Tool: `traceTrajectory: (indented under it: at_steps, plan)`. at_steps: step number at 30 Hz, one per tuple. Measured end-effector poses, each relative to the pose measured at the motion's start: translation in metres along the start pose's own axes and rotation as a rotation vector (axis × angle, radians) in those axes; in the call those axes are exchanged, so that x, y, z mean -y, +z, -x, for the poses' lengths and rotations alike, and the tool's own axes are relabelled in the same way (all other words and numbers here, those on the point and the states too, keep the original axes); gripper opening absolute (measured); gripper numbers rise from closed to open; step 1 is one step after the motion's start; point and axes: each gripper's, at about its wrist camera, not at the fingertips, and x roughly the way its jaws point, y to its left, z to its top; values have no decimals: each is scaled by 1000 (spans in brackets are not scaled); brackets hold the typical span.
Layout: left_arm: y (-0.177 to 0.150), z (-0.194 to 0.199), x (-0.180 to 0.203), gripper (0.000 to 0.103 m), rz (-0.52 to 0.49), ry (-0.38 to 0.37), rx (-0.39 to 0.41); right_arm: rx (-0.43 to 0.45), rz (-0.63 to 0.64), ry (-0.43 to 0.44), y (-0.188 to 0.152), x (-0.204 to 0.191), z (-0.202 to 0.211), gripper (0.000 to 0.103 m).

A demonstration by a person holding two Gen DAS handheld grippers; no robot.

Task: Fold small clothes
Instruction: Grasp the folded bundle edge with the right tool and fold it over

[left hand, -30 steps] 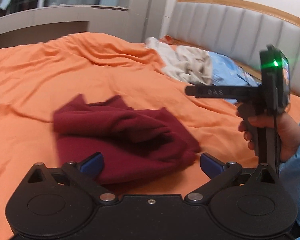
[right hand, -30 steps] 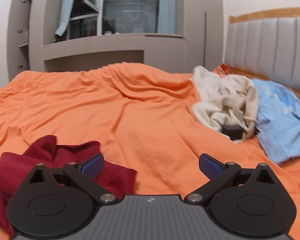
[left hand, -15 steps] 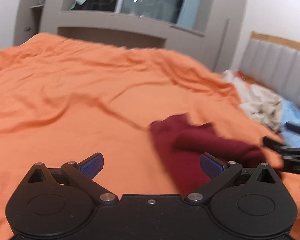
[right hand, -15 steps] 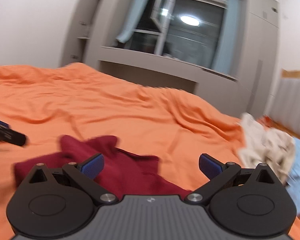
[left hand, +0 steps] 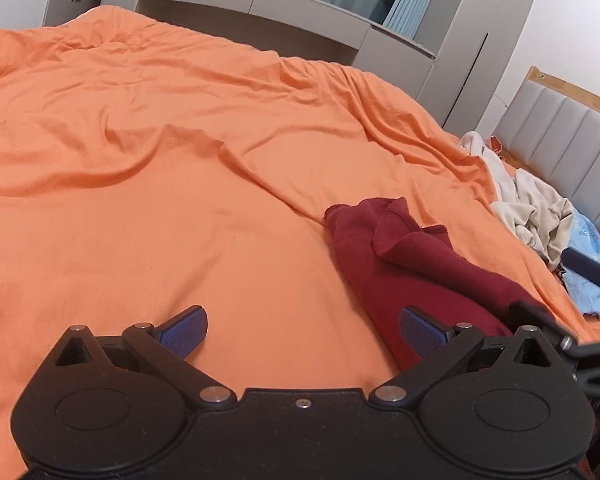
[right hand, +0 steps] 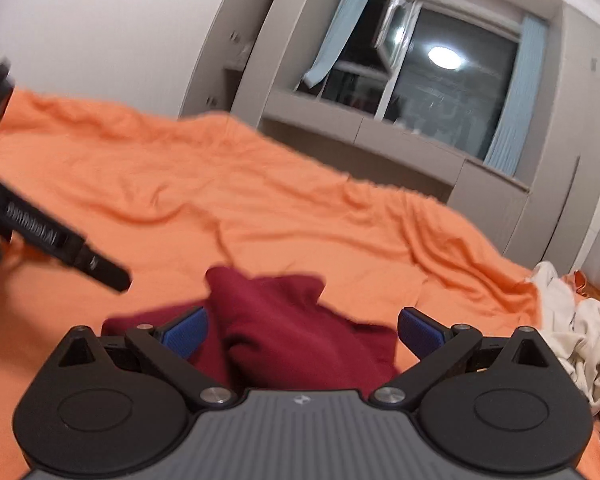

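A crumpled dark red garment lies on the orange bedsheet. In the left wrist view it sits to the right, reaching past my left gripper's right blue pad. My left gripper stands open over bare sheet, holding nothing. In the right wrist view the red garment lies bunched between and just beyond the open fingers of my right gripper; whether the pads touch it I cannot tell. The left gripper's black finger pokes in from the left there.
A heap of cream clothes and a light blue item lie by the grey padded headboard at the right. Grey cabinets and a dark window stand beyond the bed. Wrinkled orange sheet spreads wide to the left.
Both grippers swung leftward. The red garment shifted right in the left wrist view and now sits centred under the right gripper. Both stayed open.
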Motion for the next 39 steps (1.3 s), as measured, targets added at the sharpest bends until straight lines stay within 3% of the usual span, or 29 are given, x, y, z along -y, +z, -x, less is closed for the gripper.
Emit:
traceTrajectory:
  at_steps: [5, 7, 8, 10, 12, 13, 21, 23, 25, 28, 31, 36, 39]
  plan:
    - [-4, -3, 0, 102, 0, 11, -9, -4, -116, -13, -1, 12, -3, 98]
    - [-4, -2, 1, 102, -6, 10, -2, -1, -189, 16, -1, 28, 0, 78]
    - [-4, -2, 1, 102, -9, 7, 0, -5, -236, 36, -3, 36, 1, 74]
    - [-5, -3, 3, 102, -16, 4, 0, -16, -318, 61, -4, 53, 2, 44]
    - [-6, -3, 5, 102, -29, 4, -3, -26, -384, 65, -8, 68, 3, 29]
    - [-7, -3, 5, 102, -37, 6, -4, -26, -415, 55, -10, 77, 5, 29]
    - [-10, -4, 9, 102, -63, 11, -10, -99, -695, -73, -44, 160, 5, 31]
    - [-10, -5, 10, 102, -64, 11, -12, -122, -740, -105, -54, 172, 5, 39]
    - [-10, -4, 10, 102, -66, 10, -9, -128, -771, -120, -60, 181, 6, 59]
    - [-10, -1, 11, 102, -69, 2, 10, -118, -796, -136, -61, 186, 8, 81]
    - [-9, 2, 13, 102, -71, -20, 32, -121, -804, -129, -62, 184, 5, 94]
    - [-6, -5, 20, 102, -81, -59, 30, -160, -869, -76, -70, 181, -8, 98]
    - [-6, -4, 26, 102, -115, -87, 49, -180, -952, 23, -77, 185, -15, 99]
